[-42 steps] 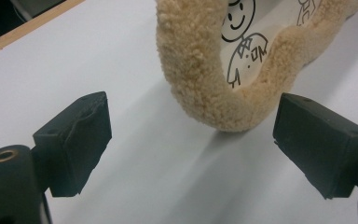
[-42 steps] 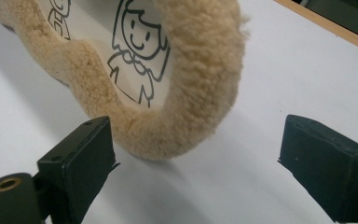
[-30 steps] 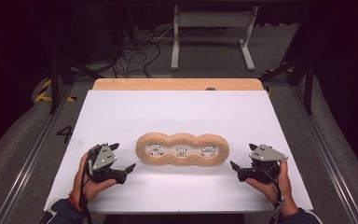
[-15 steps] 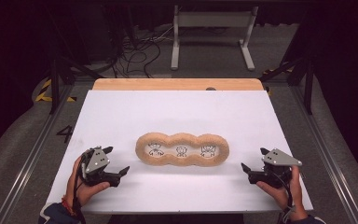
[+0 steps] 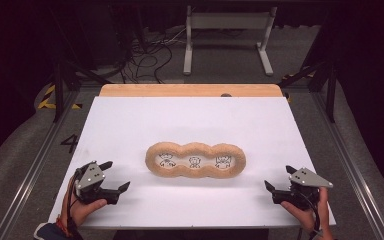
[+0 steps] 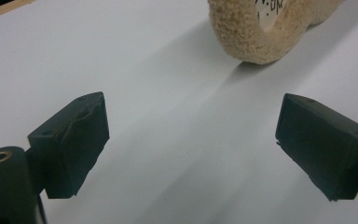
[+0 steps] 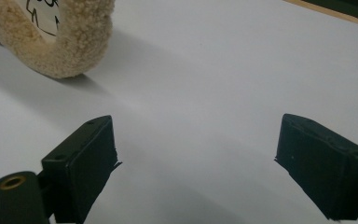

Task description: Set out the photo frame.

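Left gripper [image 5: 114, 176]: in your left hand [image 5: 82, 210] at the near left corner of the sheet; jaws spread wide, nothing between them. In the left gripper view [image 6: 191, 154] only bare sheet lies in the gap.

Right gripper [image 5: 280, 179]: in your right hand [image 5: 307, 212] at the near right edge; jaws likewise wide apart and empty, as the right gripper view [image 7: 193, 158] confirms.

White sheet [image 5: 190, 125]: smooth, flat cover over the table; expect the item to slide on it if you push sideways.

Fleece ring [image 5: 195, 160]: one long tan loop with three lobes, lying flat at the middle of the sheet, between your two grippers and apart from both. Three small line drawings show inside the lobes; whether they sit on a backing or on the sheet you cannot tell.

Handling, as judged: soft, light, not fragile. The pile looks plush and should give under the pads, so grip is likely good, not slippery. It will probably sag or fold if you lift it by one end.

Where to hold: the rounded end lobes [image 6: 256, 37] [image 7: 70, 46], one per gripper, pinching across the thick rim.

Wooden table edge [image 5: 190, 90]: far side, beyond the sheet.

Floor beyond: cables [image 5: 150, 50] and a white stand [image 5: 227, 30], well apart from the work.
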Action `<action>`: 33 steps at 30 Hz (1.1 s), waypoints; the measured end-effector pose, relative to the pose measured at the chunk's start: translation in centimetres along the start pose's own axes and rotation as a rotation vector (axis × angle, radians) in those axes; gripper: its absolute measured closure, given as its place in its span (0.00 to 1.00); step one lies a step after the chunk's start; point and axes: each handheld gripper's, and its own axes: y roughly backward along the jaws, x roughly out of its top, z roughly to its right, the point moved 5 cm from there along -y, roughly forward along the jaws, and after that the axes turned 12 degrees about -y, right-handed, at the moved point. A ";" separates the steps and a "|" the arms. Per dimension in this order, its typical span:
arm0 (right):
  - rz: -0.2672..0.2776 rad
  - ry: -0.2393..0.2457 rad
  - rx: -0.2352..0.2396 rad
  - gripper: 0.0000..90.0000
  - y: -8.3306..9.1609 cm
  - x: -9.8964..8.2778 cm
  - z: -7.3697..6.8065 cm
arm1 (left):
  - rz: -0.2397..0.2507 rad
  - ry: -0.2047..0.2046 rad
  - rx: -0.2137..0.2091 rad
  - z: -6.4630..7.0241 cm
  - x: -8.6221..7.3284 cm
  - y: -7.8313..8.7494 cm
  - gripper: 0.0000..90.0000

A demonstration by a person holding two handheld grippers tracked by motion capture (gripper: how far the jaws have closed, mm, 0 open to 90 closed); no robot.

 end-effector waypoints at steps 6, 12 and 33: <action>-0.022 0.015 0.003 0.13 -0.4 -0.5 -0.1 | 0.020 0.018 0.016 -0.1 -0.1 0.6 0.11; -0.036 0.057 -0.025 0.13 -0.7 -0.4 -0.3 | 0.004 0.020 0.018 -0.1 -0.4 0.4 0.11; -0.023 0.062 -0.039 0.14 -0.5 -0.3 -0.2 | -0.016 -0.007 0.034 0.0 -0.2 0.0 0.11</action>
